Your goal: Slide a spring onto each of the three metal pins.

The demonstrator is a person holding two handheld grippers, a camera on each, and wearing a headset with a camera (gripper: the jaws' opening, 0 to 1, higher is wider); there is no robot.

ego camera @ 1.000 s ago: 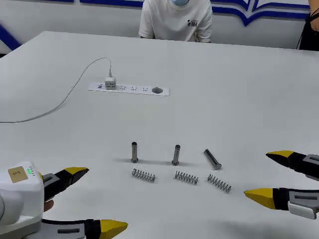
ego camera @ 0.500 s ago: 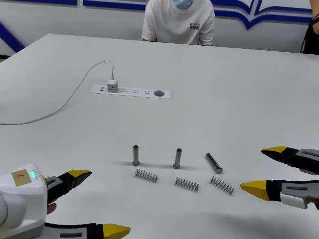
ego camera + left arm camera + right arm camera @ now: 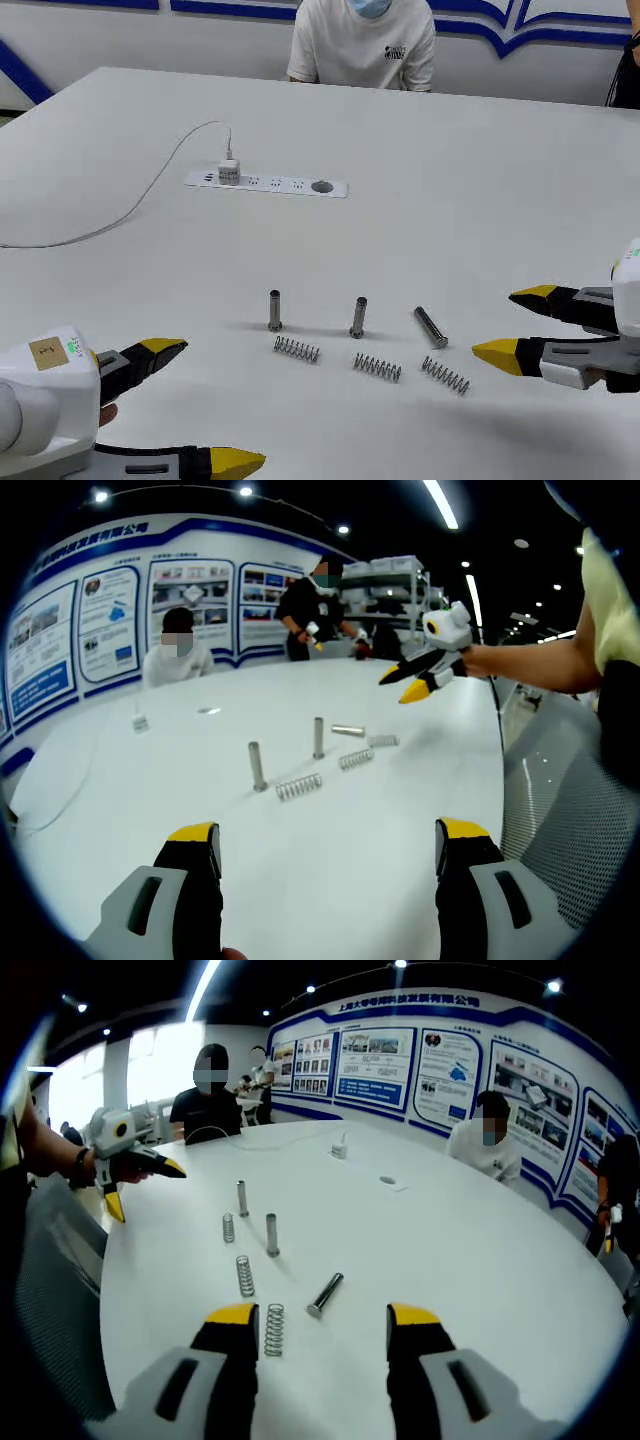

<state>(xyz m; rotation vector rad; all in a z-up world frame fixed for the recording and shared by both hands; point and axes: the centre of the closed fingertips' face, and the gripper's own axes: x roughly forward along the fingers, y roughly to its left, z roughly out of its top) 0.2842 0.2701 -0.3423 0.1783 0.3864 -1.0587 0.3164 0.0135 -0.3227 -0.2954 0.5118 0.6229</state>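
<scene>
3 thin steel coil springs (image 3: 377,367) lie loose on white counter (image 3: 450,200), one just before each silver metal pin (image 3: 358,317) (2 upright, R-most pin (image 3: 430,327) tipped flat), prob pre-paired for threading; yellow-tipped left claw (image 3: 215,403) & yellow-tipped right claw (image 3: 498,322) flank row, both agape, empty.

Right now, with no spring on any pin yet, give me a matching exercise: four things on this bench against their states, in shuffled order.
Things:
1. rightmost pin
2. middle pin
3. power strip
4. right claw

States:
A. open, holding nothing
B. standing upright
C. white charger plugged into it
D. tipped over on its side

Pairs: 1-D, 2-B, 3-C, 4-A.
</scene>
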